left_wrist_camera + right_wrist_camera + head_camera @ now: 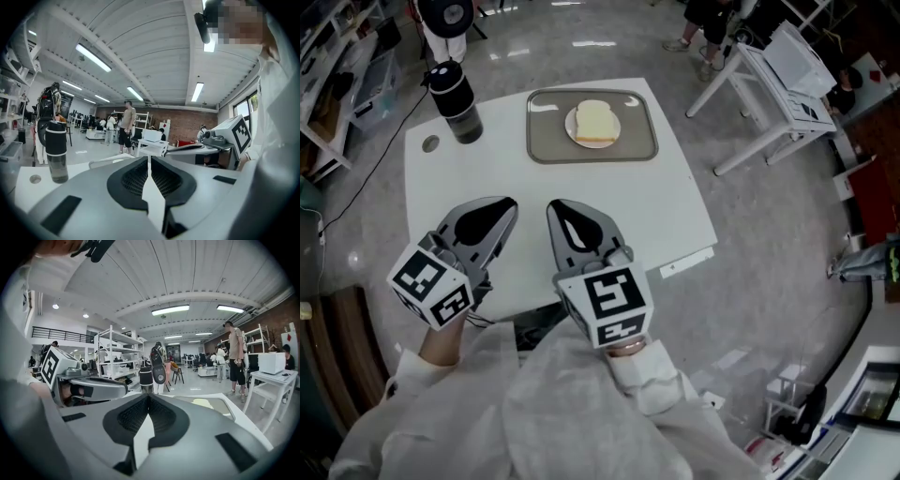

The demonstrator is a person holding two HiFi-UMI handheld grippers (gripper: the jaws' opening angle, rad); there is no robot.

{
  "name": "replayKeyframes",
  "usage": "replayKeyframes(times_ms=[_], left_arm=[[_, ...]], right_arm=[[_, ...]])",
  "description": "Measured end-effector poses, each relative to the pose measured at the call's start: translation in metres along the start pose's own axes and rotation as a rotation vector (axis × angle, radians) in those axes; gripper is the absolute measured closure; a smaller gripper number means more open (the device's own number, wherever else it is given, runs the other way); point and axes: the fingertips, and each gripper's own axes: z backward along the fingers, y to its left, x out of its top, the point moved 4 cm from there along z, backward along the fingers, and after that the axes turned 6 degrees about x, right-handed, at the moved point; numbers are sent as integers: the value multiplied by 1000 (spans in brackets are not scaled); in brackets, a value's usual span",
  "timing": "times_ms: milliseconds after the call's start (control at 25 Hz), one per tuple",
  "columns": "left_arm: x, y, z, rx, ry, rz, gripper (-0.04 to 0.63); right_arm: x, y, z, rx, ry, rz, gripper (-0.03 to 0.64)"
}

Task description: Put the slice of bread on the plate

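A slice of pale bread (594, 122) lies on a small white plate (574, 132), which sits in a grey tray (542, 141) at the far side of the white table (675, 206). Both grippers hover over the table's near edge, close to the person's body and well short of the tray. My left gripper (508, 204) is shut with nothing in it, its pads (136, 176) nearly touching. My right gripper (557, 207) is also shut and empty, its tips meeting in the right gripper view (149, 397). From there the bread (202, 402) shows low in the tray ahead on the right.
A dark bottle (457, 103) stands at the table's far left, next to a round hole (430, 144) in the top. A white folding table (787, 89) stands to the right on the floor. People stand and walk in the background (125, 126).
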Motion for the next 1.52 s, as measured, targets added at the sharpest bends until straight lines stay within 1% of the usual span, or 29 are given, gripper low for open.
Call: replayKeyframes(times_ms=[200, 360, 520, 720, 880, 1240, 1440, 1520], left_arm=[[-10, -7, -4, -11, 34, -20, 568], [-14, -7, -10, -6, 41, -9, 568], [-18, -11, -20, -6, 69, -13, 568], [-17, -14, -27, 0, 76, -4, 568], [-18, -15, -33, 7, 93, -11, 568], [-26, -14, -38, 7, 103, 23, 568], [-35, -26, -42, -23, 121, 55, 568], [-35, -28, -42, -35, 118, 57, 568]], right_arm=[[-12, -4, 2, -1, 32, -23, 601], [-16, -8, -4, 7, 59, -21, 601], [-15, -12, -6, 36, 75, -16, 601], [-16, -18, -9, 69, 94, -2, 603], [-14, -21, -12, 87, 98, 11, 603], [-21, -25, -14, 98, 121, 13, 603], [-31, -25, -6, 125, 141, 9, 603], [-32, -26, -6, 118, 144, 10, 603]])
